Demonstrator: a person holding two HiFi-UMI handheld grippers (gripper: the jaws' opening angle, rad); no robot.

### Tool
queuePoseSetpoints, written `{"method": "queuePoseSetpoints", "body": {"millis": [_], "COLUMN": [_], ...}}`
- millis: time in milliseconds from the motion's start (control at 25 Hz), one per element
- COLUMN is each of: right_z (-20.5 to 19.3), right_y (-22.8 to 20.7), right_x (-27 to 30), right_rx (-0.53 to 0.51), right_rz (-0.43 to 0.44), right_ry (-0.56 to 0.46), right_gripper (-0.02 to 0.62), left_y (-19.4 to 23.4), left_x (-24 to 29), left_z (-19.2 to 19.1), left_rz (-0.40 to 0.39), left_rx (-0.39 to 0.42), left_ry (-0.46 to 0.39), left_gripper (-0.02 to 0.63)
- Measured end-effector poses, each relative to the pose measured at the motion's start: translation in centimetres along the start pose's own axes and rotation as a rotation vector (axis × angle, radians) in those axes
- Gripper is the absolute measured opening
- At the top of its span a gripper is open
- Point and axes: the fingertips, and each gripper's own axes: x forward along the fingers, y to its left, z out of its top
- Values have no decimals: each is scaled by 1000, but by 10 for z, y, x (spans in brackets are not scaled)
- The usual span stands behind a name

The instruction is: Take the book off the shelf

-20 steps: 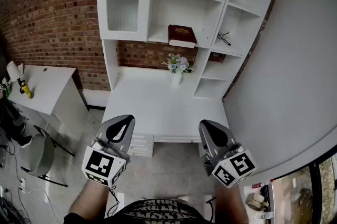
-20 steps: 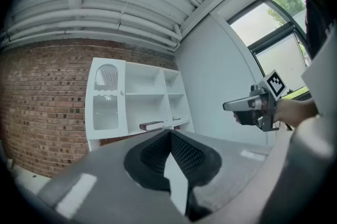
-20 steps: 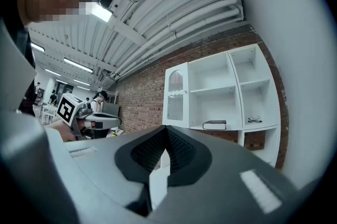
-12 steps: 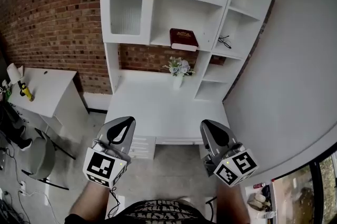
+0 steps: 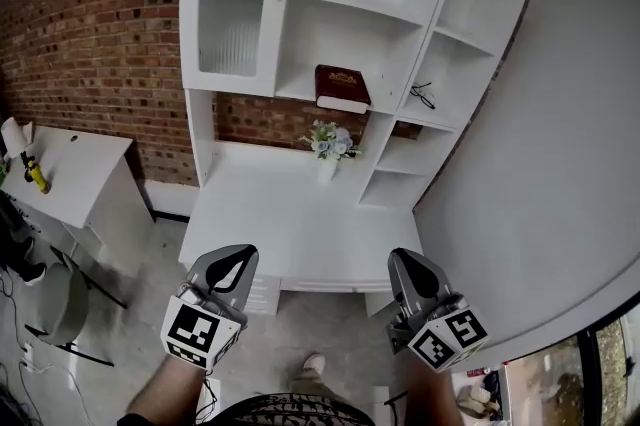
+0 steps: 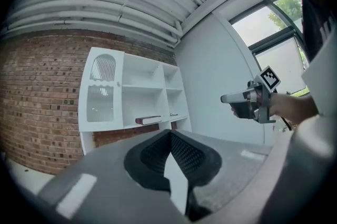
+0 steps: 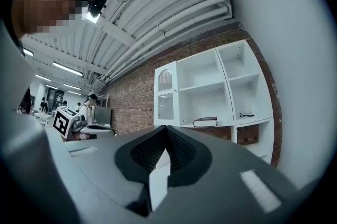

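Note:
A dark red book [image 5: 342, 86] lies flat on the middle shelf of the white shelf unit [image 5: 290, 84], far ahead of both grippers. It also shows small in the left gripper view, book [image 6: 149, 120], and in the right gripper view, book [image 7: 205, 122]. My left gripper [image 5: 238, 256] and right gripper [image 5: 408, 260] hang low in front of the desk, side by side, both shut with nothing between the jaws. In the left gripper view the right gripper [image 6: 247, 102] is visible at the right.
A small vase of flowers [image 5: 327, 142] stands on the white desk [image 5: 290, 214] under the book. Eyeglasses [image 5: 423, 94] lie on the shelf to the book's right. A glass-door cabinet [image 5: 232, 14] is at the upper left. A white side table [image 5: 70, 164] and a chair [image 5: 55, 304] stand left.
The view has shifted, with the shelf unit larger in frame and both grippers lower. A shoe now shows on the floor at the bottom. Both grippers stay shut.

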Motion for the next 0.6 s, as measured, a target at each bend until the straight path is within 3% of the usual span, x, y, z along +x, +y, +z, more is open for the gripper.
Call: {"method": "queuePoseSetpoints", "body": {"millis": [280,600], "right_z": [2,6], "right_y": [-43,-94], "right_x": [43,84], "right_rx": [35,63], "right_rz": [62,119], "right_ry": [-19,-32], "right_gripper": [23,23], "left_y": [22,44], "left_x": [48,110], "left_z": [4,-4], "left_rz": [48,78], "left_rx": [23,-51], "left_ry": [13,25], "left_gripper": [1,0]}}
